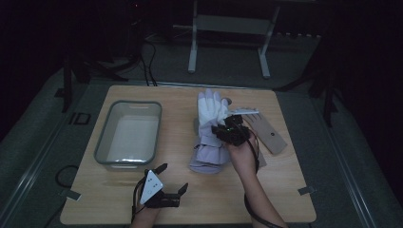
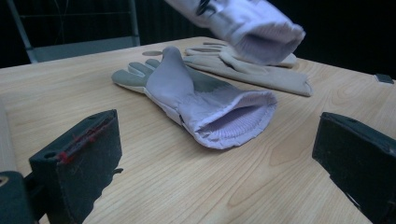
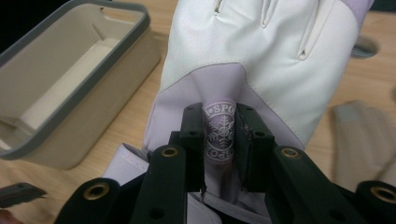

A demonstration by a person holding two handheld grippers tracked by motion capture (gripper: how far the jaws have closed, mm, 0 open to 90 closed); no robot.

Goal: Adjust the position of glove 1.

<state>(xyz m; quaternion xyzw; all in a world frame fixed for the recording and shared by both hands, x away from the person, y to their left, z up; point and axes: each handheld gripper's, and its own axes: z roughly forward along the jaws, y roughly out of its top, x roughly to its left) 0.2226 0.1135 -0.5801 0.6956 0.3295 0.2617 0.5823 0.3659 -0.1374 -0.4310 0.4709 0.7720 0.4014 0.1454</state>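
Observation:
My right gripper (image 1: 231, 129) (image 3: 222, 121) is shut on a white and lavender glove (image 1: 212, 110) (image 3: 261, 51), pinching a fold at its round snowflake patch and holding it up over the table's middle. The glove's cuff (image 2: 252, 28) hangs at the top of the left gripper view. A second lavender glove (image 1: 206, 154) (image 2: 196, 95) lies flat on the wood below it, cuff toward my left gripper. My left gripper (image 1: 174, 176) (image 2: 219, 140) rests near the front edge, its jaws wide apart with nothing between them.
A grey-rimmed tub (image 1: 128, 105) (image 3: 74, 88) stands at the left of the table, with nothing in it. Beige gloves (image 1: 266, 130) (image 2: 252, 72) lie at the right, behind the lavender one. Small tape marks sit near the table's front corners.

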